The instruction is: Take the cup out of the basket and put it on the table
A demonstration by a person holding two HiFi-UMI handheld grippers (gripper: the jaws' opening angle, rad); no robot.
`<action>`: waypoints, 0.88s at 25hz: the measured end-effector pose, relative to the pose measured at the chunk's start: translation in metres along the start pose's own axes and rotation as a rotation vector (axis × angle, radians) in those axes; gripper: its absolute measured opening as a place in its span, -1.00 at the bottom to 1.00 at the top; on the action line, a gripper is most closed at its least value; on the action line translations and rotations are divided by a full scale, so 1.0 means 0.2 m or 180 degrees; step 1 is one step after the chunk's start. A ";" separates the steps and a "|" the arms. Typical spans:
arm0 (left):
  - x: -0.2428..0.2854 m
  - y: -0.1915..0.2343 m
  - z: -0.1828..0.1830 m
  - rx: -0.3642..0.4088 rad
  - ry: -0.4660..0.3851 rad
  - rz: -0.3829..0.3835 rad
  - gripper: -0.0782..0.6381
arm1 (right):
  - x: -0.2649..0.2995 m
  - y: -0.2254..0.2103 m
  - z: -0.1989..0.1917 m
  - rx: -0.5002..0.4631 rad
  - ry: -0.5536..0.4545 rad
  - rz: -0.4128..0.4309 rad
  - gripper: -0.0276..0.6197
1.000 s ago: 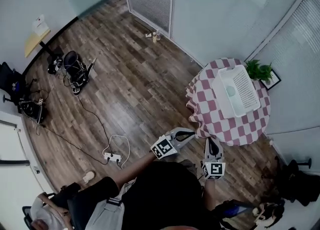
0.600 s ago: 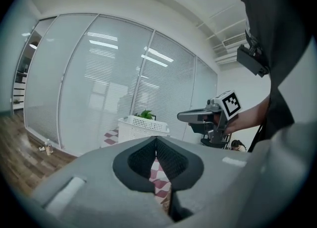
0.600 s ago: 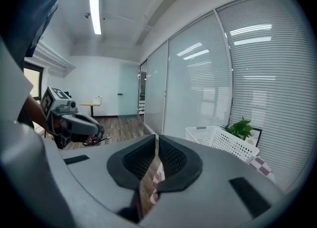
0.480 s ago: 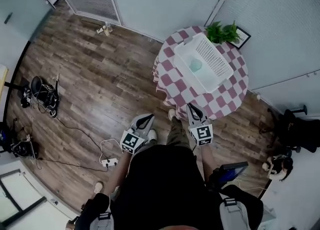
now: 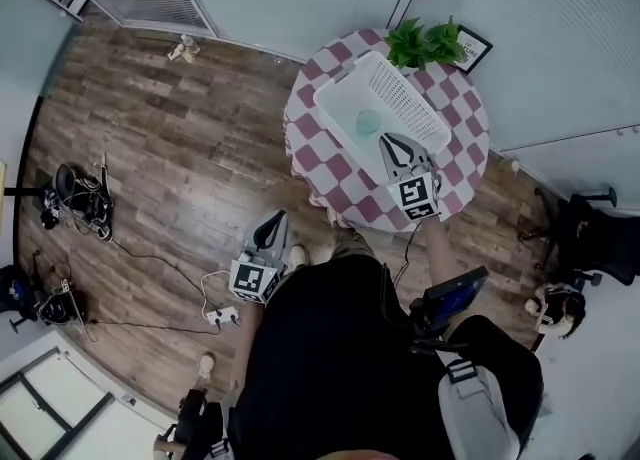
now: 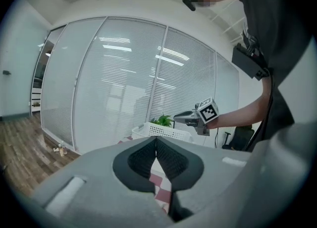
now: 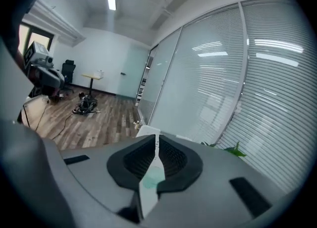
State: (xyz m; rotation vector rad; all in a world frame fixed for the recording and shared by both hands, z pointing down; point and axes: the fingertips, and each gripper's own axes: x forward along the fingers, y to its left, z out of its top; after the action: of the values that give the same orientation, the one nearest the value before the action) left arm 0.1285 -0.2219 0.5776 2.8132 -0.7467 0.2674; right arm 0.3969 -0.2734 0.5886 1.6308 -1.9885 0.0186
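- The right gripper (image 7: pixel 156 140) has its jaws closed tip to tip with nothing caught between them. Through the narrow slit behind the tips only the white of the basket (image 5: pixel 405 98) and a pale green patch of the cup (image 5: pixel 368 123) show.
- In the head view this gripper hangs over the near end of the basket, its tips pointing toward the cup. Whether it touches the rim cannot be told.
- The cup sits inside the basket, on its floor, just beyond the right gripper's tips.
- The basket, white and mesh-walled, rests across the middle of a round table (image 5: pixel 320 148) covered in a pink-and-white checked cloth.
- A potted plant (image 5: pixel 425 41) stands just behind the basket's far end, and a framed picture (image 5: pixel 472 48) lies beside the plant.
- The left gripper (image 6: pixel 156 140) also has its jaws closed and holds nothing. It is well apart from the basket, off the table, above the wooden floor (image 5: pixel 200 168) on the basket's near-left side.
- A white power strip (image 5: pixel 222 318) lies on the floor, farther from the basket than the left gripper.
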 end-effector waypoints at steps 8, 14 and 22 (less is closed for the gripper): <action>-0.01 0.13 0.01 -0.0103 -0.0006 0.0559 -0.76 | 0.47 0.02 -0.33 -0.1235 0.0639 0.1182 -0.60; -0.12 0.22 -0.02 -0.0256 -0.0083 0.1036 -0.76 | 0.64 0.19 -0.75 -0.1717 0.1420 0.2007 -0.46; -0.23 0.19 -0.10 -0.0406 -0.0067 0.1397 -0.76 | 0.77 0.25 -0.97 -0.1998 0.1919 0.2255 -0.42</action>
State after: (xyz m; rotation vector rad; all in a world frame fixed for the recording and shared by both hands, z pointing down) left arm 0.0678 -0.2277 0.5916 2.5091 -1.3324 0.2484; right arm 0.4156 -0.3310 0.8351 0.4131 -1.7283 0.1223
